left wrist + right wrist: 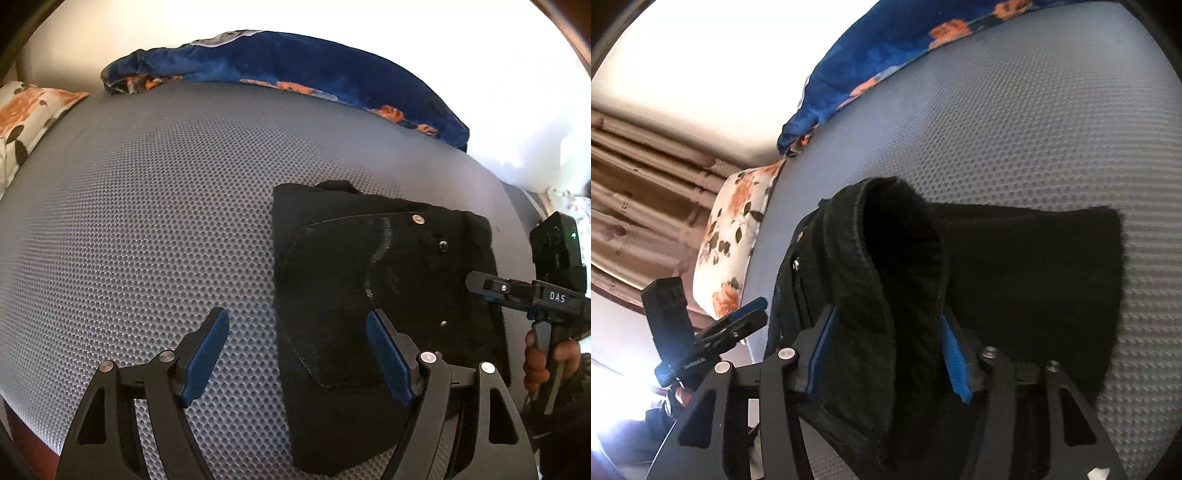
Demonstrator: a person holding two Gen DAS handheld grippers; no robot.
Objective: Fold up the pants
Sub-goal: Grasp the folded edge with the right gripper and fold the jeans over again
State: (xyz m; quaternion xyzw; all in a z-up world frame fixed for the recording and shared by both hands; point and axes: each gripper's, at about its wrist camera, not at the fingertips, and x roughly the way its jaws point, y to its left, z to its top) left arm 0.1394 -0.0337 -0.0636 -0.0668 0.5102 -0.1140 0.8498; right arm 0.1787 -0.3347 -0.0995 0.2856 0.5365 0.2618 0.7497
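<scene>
**Right tongs bite the waistband, left tongs hang empty**

Left wrist view first: the black pants (384, 288) lie folded into a compact block on the grey dimpled mattress (147, 221), pocket stitching and rivets facing up. The left gripper (297, 328) stands wide open with nothing between its blue pads; one finger is over bare mattress, the other over the near edge of the cloth. At the far right the right gripper (476, 282) comes in from the side, a hand (546, 363) on its handle, its tip at the pants' edge. From here you cannot tell how its jaws stand.

The right wrist view settles that: a thick fold of black cloth bulges up between the blue pads (955, 354), which are clamped on it from both sides. Only this view shows the curtains (639, 192). A blue floral blanket (280, 70) and flowered pillow (26, 114) line the far side.
</scene>
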